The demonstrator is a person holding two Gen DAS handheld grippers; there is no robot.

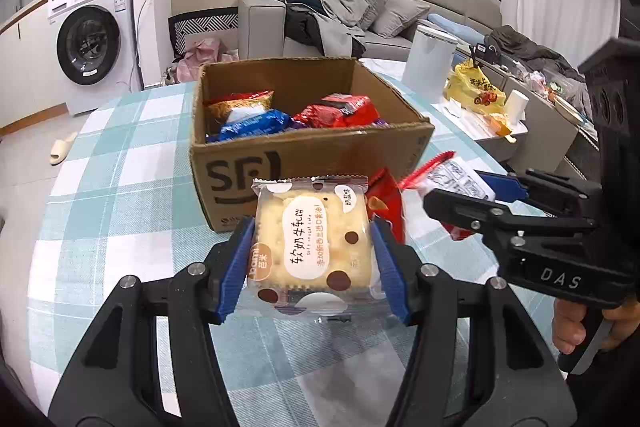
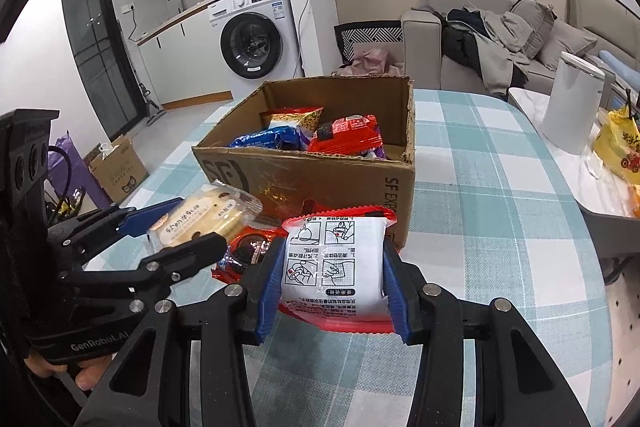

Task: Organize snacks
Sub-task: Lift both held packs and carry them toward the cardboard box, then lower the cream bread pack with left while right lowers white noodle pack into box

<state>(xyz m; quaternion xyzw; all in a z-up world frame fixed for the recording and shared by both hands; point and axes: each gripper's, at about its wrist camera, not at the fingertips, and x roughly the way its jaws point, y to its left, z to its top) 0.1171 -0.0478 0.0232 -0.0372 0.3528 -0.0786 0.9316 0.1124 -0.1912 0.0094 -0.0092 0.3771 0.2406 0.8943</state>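
Left gripper (image 1: 310, 247) clamps a cake (image 1: 310, 243), right gripper (image 2: 334, 267) a packet (image 2: 334, 263); next, lift both over the box (image 2: 320, 175) rim and drop.

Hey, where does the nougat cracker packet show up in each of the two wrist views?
Left wrist view: the cracker packet sits bottom centre, clamped by the left gripper, in front of the box.
Right wrist view: the cracker packet is at centre left, in the left gripper, beside the red-and-white packet that the right gripper holds.
Shared landmark: the box with SF printed on its front.
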